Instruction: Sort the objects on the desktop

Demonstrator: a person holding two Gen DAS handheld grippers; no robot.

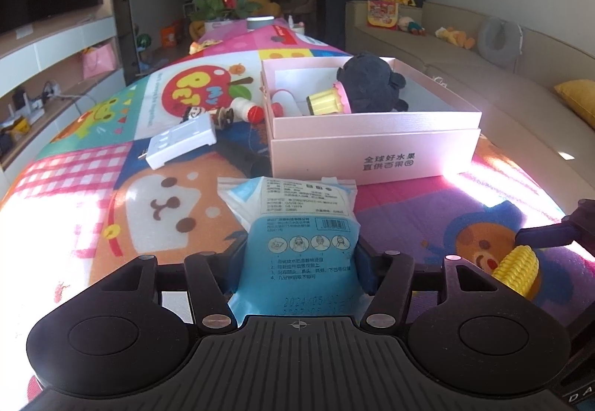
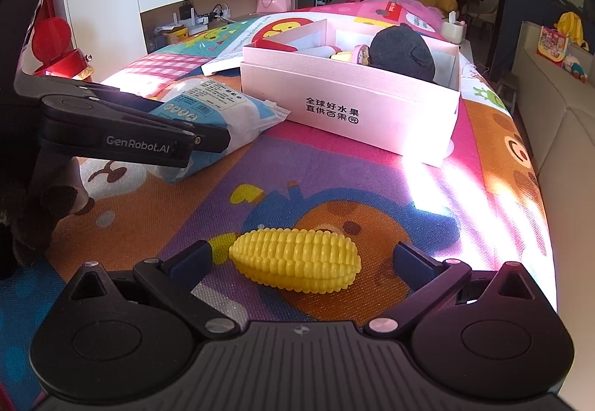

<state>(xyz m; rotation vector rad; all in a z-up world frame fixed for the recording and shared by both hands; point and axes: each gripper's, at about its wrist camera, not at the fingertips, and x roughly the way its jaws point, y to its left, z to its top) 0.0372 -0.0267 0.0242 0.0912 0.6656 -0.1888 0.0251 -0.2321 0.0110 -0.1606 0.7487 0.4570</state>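
Clamping the mask packet (image 1: pixel 301 254), left gripper (image 1: pixel 299 262); right gripper (image 2: pixel 303 258) spread wide, seemingly flanking the toy corn (image 2: pixel 297 259).

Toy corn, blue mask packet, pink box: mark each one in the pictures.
toy corn (image 2: pixel 297 260), right wrist view, middle of the kernelled body.
blue mask packet (image 1: pixel 305 247), left wrist view, printed blue face between the jaws.
pink box (image 1: pixel 375 154), left wrist view, front wall above the printed characters.

- Strong sunlight fell from the right, blowing out the pink box (image 2: pixel 372 113) front corner and the mat (image 2: pixel 483 225).
- Fisheye bending curved all edges; far room looked soft.
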